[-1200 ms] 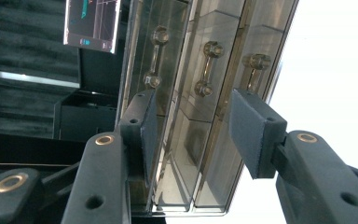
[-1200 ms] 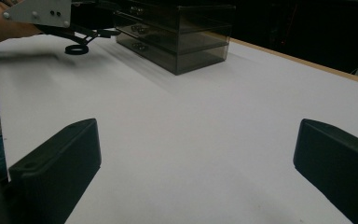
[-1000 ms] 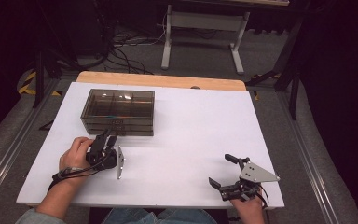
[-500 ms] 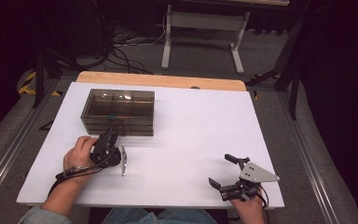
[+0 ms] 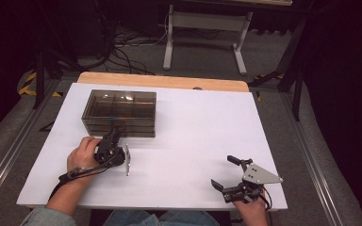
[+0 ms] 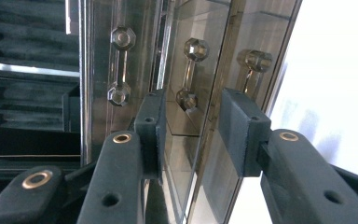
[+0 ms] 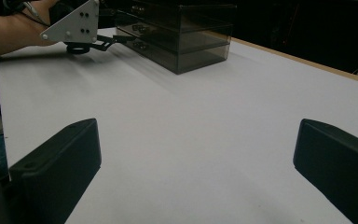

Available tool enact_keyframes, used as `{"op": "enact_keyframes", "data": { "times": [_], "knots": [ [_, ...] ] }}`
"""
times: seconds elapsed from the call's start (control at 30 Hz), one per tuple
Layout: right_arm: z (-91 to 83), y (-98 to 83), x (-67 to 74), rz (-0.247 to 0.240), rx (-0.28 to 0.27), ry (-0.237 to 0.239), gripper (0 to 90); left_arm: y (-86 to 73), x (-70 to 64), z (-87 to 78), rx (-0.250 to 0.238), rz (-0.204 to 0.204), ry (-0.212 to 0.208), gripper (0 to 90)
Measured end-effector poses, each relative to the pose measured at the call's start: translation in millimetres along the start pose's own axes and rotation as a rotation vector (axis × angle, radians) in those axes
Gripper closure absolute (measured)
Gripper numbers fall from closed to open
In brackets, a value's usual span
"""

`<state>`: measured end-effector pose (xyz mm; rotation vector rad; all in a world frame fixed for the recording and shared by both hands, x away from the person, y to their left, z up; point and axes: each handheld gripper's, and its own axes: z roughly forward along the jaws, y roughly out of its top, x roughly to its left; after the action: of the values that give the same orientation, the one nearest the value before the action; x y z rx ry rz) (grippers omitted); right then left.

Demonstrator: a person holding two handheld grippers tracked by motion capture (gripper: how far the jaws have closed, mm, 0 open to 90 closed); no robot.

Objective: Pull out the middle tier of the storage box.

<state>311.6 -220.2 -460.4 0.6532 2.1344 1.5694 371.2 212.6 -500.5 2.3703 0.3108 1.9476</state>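
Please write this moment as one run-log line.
left tool: closing around handle of smoked clear plastic drawer box | right tool: open, idle on white table

Bright white table (image 5: 193,136) under overhead light, dark surroundings, glare on the smoky drawer box (image 5: 119,112) (reflections inside), soft close-up jaws

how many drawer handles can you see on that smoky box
3 handles, side by side in the left gripper view: one at the left, one in the middle, one at the right, partly hidden.
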Motion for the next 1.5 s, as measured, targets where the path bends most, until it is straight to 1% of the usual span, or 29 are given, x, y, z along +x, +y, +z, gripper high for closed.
{"op": "enact_keyframes", "data": {
  "times": [0.2, 0.37, 0.47, 0.57, 0.63, 1.07, 1.1, 1.17, 1.23, 1.3, 1.5],
  "knots": [
    [0.5, -0.1, -0.1, -0.002, 0.002, 0.0, 1.3, 2.0, -0.4, 2.3, 0.003, 0.011, 0.009, 64.5],
    [1.4, -0.8, -0.5, 0.0, 0.002, 0.005, 1.3, 2.4, 0.0, 2.3, -0.003, 0.012, 0.017, 68.1],
    [1.6, -0.9, -0.7, 0.0, 0.004, 0.006, 1.3, 2.3, 0.5, 2.3, 0.003, 0.022, 0.019, 71.5],
    [1.7, -0.9, -0.6, 0.001, 0.006, 0.006, 1.3, 1.8, 1.0, 2.7, 0.004, 0.014, 0.018, 76.2],
    [2.1, -1.1, -0.6, 0.004, 0.008, 0.008, 1.3, 1.7, 0.3, 2.9, 0.006, 0.022, 0.019, 78.7],
    [3.1, -1.5, -0.8, 0.008, 0.006, 0.013, 1.3, 1.8, 1.3, 2.2, 0.003, 0.026, 0.012, 79.6],
    [3.0, -1.5, -0.8, 0.007, 0.006, 0.013, 1.3, 1.9, 1.8, 1.7, 0.005, 0.028, 0.008, 79.7],
    [2.9, -1.4, -1.0, 0.005, 0.005, 0.012, 1.3, 1.5, 2.1, 1.0, 0.0, 0.017, 0.003, 79.8],
    [2.5, -1.4, -1.0, 0.007, 0.004, 0.012, 1.3, 1.5, 3.1, -0.3, 0.0, 0.023, -0.002, 79.7],
    [2.3, -1.4, -1.2, 0.009, 0.002, 0.013, 1.3, 1.4, 3.5, -1.4, -0.001, 0.017, -0.007, 79.7],
    [1.6, -1.2, -1.1, 0.012, 0.001, 0.012, 1.3, 1.6, 6.0, -7.2, 0.001, 0.015, -0.02, 79.7]
  ]
}}
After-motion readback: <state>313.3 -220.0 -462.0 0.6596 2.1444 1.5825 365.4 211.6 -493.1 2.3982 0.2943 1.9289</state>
